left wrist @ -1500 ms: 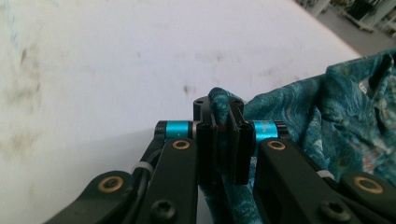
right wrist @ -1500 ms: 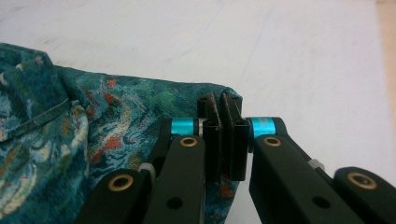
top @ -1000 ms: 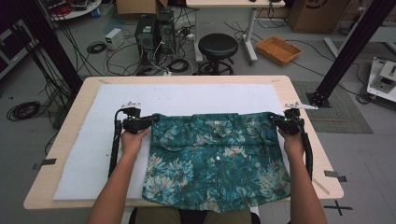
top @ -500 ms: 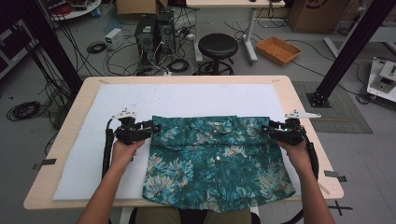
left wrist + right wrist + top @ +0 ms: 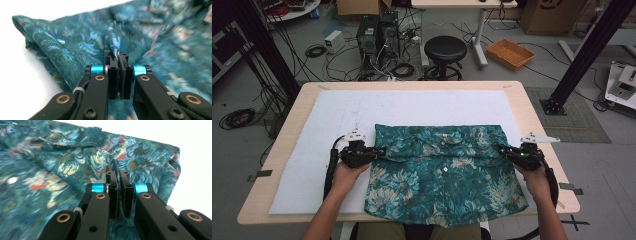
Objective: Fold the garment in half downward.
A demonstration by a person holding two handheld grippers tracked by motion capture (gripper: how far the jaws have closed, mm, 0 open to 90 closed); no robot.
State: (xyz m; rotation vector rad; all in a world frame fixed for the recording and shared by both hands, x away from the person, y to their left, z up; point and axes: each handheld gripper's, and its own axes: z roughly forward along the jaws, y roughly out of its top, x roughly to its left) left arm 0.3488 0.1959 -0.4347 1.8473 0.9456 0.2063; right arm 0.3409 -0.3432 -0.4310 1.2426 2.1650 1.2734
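Shirt: the blue-green flowery shirt (image 5: 444, 177) lies flat on the white sheet (image 5: 342, 120), near the person's side of the table (image 5: 532, 107). Its bottom edge hangs a little over the table edge.
Left gripper: the left gripper (image 5: 377, 151) is at the shirt's left edge. Its jaws have just been closing, and now they pinch a fold of the cloth tight.
Right gripper: the right gripper (image 5: 504, 151) is at the shirt's right edge. Its jaws have just been closing too, and they squeeze a ridge of cloth.
In the way: nothing lies on the shirt or between the two grippers.
Around: a black stool (image 5: 445, 50), two dark computer boxes (image 5: 377, 32) and lots of cables (image 5: 314, 50) are on the floor behind the table.
Basket: an orange basket (image 5: 510, 52) sits on the floor far back. I cannot tell what is in it.
Box: a brown cardboard box (image 5: 542, 15) stands behind the basket.
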